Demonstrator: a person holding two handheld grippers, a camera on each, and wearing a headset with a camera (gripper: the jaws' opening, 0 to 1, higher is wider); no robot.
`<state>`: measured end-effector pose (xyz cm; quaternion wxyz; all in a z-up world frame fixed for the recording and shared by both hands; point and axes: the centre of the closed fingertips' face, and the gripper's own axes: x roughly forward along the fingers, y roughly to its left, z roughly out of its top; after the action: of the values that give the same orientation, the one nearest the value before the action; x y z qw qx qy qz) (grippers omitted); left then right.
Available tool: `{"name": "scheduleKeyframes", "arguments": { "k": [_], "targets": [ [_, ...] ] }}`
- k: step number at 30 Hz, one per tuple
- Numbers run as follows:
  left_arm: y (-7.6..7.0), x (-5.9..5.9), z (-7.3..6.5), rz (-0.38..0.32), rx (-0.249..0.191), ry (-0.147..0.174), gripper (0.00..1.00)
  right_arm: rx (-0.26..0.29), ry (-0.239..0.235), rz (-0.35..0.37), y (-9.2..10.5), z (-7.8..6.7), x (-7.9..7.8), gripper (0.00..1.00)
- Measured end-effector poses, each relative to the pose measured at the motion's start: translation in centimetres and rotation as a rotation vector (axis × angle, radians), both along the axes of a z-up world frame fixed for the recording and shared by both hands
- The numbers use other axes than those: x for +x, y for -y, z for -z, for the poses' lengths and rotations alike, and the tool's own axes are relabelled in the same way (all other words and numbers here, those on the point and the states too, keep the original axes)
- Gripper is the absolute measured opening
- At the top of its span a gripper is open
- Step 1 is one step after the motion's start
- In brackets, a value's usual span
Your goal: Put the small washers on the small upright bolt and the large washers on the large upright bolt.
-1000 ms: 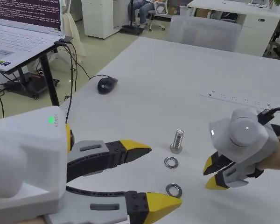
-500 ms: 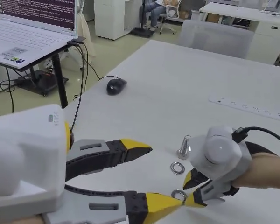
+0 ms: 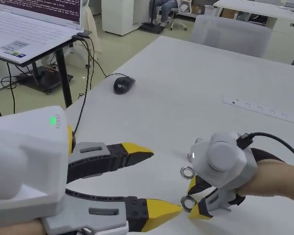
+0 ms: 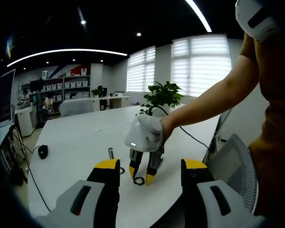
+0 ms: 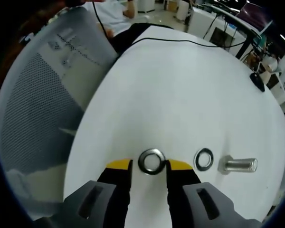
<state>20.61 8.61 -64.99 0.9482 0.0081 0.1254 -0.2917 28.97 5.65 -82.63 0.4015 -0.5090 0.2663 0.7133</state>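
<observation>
Right gripper view: my right gripper (image 5: 151, 165) is narrowly straddling a washer (image 5: 141, 162), grip unclear; I'm risking it skidding toward three o'clock.

2 washers (image 5: 151, 151) (image 5: 196, 159), 1 bolt (image 5: 240, 165), 1 mouse (image 3: 123, 84), 1 laptop (image 3: 29, 29), 1 pwr strip (image 3: 262, 108)

The left gripper (image 3: 164, 182) had a bulky white housing with a small green light (image 3: 52, 120) at its 1 o'clock corner, grey-and-black jaws and yellow tips. The right gripper (image 3: 192, 200) had a rounded pale grey body, matching yellow tips and a black cable (image 3: 267, 134) leaving toward 3 o'clock. The person wore an orange short-sleeved shirt (image 4: 275, 95) and a white headset (image 4: 256, 16).
</observation>
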Motion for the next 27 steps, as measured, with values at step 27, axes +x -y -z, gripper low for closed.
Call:
{"name": "scheduleKeyframes", "arguments": {
  "k": [27],
  "targets": [
    [0.0, 2.6, 1.0, 0.036, -0.015, 0.003, 0.50, -0.013, -0.025, 0.038, 0.0, 0.5, 0.4, 0.33]
  ]
}}
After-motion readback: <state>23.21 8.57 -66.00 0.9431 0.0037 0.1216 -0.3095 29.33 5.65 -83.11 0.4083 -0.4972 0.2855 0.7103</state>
